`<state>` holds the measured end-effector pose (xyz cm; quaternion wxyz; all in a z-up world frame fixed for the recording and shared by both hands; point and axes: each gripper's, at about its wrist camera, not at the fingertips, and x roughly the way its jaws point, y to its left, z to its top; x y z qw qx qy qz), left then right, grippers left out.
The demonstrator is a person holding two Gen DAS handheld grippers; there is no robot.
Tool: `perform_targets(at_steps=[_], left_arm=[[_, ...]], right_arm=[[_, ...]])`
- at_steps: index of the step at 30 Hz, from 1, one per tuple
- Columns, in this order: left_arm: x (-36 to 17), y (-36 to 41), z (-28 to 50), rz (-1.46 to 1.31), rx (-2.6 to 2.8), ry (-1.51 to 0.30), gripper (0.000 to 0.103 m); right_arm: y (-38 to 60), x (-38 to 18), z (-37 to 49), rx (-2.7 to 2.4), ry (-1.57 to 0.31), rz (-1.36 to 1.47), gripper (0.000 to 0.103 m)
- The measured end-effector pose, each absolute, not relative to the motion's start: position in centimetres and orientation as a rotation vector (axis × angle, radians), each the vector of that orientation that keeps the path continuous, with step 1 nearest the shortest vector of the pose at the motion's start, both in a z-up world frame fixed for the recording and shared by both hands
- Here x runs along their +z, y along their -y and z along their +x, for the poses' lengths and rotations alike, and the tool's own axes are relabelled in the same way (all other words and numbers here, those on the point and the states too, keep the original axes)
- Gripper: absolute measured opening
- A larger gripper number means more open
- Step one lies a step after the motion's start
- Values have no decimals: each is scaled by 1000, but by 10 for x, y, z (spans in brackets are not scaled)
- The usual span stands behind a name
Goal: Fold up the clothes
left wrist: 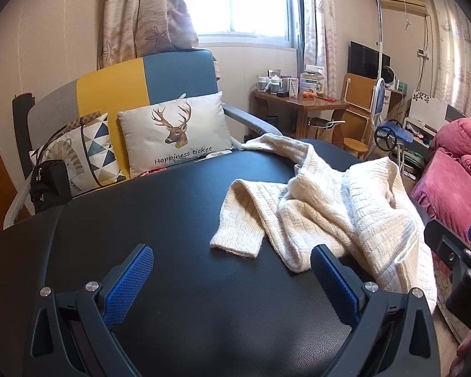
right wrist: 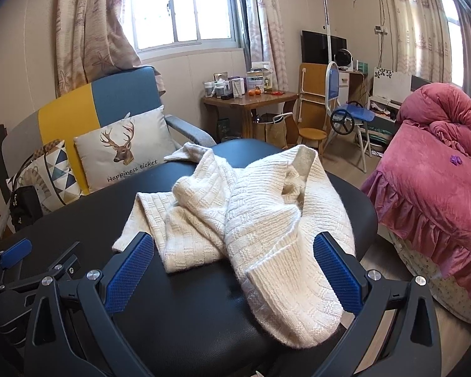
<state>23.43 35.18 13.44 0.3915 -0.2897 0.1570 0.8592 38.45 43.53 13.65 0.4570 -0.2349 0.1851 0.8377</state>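
A cream knitted sweater [left wrist: 323, 201] lies crumpled on a black padded table [left wrist: 160, 207], its sleeves crossed and twisted. In the left wrist view my left gripper [left wrist: 232, 273] is open and empty, just short of the sweater's near sleeve cuff. In the right wrist view the sweater [right wrist: 251, 207] lies bunched in the middle of the table [right wrist: 197, 323]. My right gripper [right wrist: 234, 260] is open, with its blue pads on either side of the near hem, which hangs over the table's front edge. Nothing is gripped.
A sofa with a deer pillow [left wrist: 175, 132] and a black bag [left wrist: 48, 185] stands behind the table on the left. A pink bed [right wrist: 436, 188] is close on the right. A wooden side table [right wrist: 251, 103], a stool and a chair stand further back.
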Motion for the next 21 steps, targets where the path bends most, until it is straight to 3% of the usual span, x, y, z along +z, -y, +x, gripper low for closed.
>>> perform_targets(at_steps=[21], left_arm=[[119, -359, 232, -782, 2157, -436, 103]], right_arm=[[-445, 121, 381, 2043, -504, -638, 103]])
